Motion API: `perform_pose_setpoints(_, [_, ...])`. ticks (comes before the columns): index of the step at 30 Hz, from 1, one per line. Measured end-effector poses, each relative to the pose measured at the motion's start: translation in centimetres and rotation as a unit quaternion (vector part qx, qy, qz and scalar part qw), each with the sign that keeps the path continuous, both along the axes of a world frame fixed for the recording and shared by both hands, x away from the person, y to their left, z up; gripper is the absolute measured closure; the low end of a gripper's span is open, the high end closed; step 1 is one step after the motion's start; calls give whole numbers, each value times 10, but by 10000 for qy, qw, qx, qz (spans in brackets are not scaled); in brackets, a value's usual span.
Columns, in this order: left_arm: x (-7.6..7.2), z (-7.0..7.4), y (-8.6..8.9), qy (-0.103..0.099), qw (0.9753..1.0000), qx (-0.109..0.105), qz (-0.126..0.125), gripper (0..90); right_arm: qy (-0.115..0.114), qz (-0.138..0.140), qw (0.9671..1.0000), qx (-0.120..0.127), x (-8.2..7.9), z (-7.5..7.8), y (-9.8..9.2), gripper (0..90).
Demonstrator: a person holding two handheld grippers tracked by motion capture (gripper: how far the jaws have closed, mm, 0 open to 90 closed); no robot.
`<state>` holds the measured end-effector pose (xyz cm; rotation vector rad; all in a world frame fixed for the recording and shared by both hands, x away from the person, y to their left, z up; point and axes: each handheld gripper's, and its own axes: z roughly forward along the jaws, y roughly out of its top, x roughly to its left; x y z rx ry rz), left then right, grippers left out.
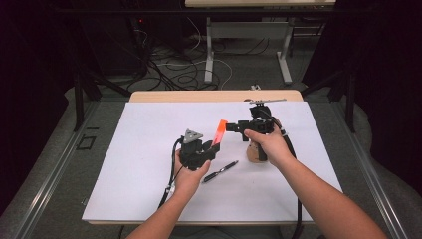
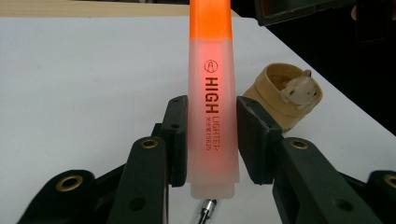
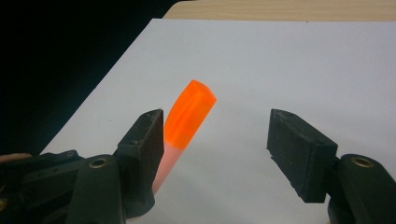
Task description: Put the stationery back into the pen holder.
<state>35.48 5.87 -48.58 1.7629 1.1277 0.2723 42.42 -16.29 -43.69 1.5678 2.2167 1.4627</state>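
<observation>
Left tongs: clamped on the pale lower body of the orange highlighter, lifted above the desk.
Highlighter: tilted up, orange cap toward the right tongs.
Right tongs: spread wide, cap just beside the left-hand jaw, not gripped.
Pen: flat on the desk between the hands.
Tan holder: near the right hand.

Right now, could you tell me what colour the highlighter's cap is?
Bright orange cap, seen best in the right gripper view.
</observation>
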Motion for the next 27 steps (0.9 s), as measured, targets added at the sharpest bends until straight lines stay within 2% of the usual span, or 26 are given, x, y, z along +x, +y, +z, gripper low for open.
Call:
perform_pose_setpoints(6, [-3,0,-5,-45,10000,-3,-84,661,228,-57,9996,153,2,-3,-1,398])
perform_pose_setpoints(11, [-6,2,-10,-66,9998,-62,-185,661,556,-27,9979,339,3,-4,0,475])
perform_pose_setpoints(12, [-7,3,-11,-70,9997,-64,-219,661,635,14,9975,313,3,-4,0,488])
perform_pose_setpoints(15, [-9,4,-14,-73,9995,-79,-287,661,660,-18,9973,311,2,-6,3,517])
perform_pose_setpoints(16, [-10,4,-14,-111,9995,-68,-291,661,745,-26,9966,337,1,-5,3,536])
perform_pose_setpoints(18, [-11,5,-15,-123,9994,-57,-330,661,721,-24,9964,440,1,-6,2,546])
perform_pose_setpoints(20, [-11,5,-16,-116,9993,-61,-358,661,732,-99,9962,465,1,-6,3,558])
perform_pose_setpoints(27, [-12,6,-18,-154,9991,-77,-384,661,792,-111,9949,607,2,-8,0,622])
